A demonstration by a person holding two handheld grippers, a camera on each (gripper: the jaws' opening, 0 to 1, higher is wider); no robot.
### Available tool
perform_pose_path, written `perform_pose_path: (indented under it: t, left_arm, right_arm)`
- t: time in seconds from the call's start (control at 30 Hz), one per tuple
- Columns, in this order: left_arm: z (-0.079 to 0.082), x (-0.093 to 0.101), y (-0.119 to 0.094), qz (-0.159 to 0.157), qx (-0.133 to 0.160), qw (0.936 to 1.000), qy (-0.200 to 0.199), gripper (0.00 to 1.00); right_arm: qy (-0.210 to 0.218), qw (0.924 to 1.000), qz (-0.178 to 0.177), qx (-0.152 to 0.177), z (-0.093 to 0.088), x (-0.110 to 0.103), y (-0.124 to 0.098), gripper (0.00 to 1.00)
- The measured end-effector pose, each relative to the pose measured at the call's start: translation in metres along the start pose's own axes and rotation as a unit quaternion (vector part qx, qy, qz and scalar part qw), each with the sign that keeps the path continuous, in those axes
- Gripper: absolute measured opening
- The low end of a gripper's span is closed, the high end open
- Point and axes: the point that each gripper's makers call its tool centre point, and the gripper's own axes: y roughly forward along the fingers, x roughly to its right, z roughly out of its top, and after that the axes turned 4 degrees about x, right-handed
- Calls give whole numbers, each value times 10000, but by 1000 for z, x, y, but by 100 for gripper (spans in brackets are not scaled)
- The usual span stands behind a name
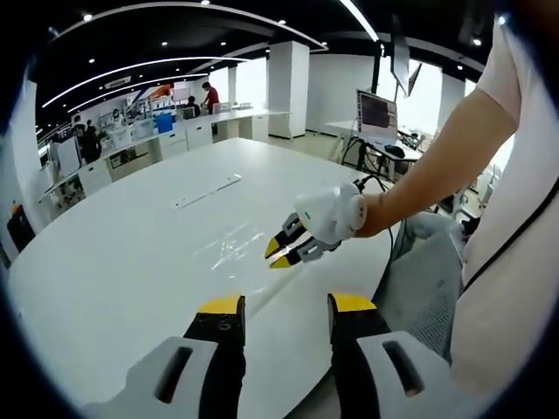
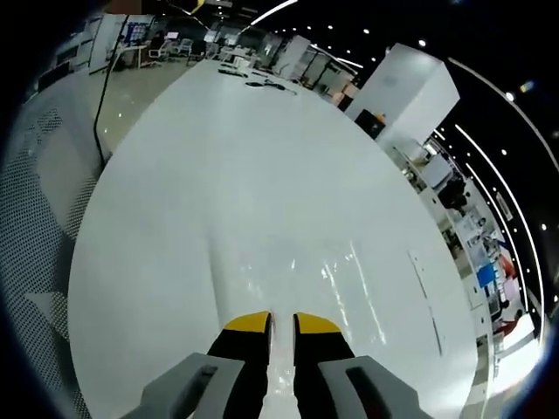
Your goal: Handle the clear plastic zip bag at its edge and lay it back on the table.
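The clear plastic zip bag (image 1: 229,241) lies flat and glossy on the white table (image 1: 113,262). In the left gripper view my right gripper (image 1: 277,254), held by a gloved hand, has its yellow tips almost together at the bag's near edge. In the right gripper view the bag (image 2: 301,266) stretches away from my right gripper (image 2: 281,324), and its edge runs into the narrow slit between the jaws. My left gripper (image 1: 286,304) hovers over the table's near edge, just short of the bag. Its jaws are wide apart with nothing between them.
A thin white strip (image 1: 208,190) lies farther out on the table. A grey mesh chair (image 1: 426,288) stands at the table's edge beside the person's arm. A desk with a monitor (image 1: 377,113) is behind, and benches with people line the far wall.
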Motion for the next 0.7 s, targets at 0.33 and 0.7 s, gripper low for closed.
perform_pose_path:
  t: [0.33, 0.7]
  left_arm:
    - [-5, -2, 1, 41, 20, 9999, -110, 37]
    - [-7, 0, 2, 49, -9, 9998, -208, 42]
  right_arm:
    - [80, 9999, 137, -29, -2, -6, -1, 8]
    - [157, 9996, 229, 25, 2, -9, -1, 12]
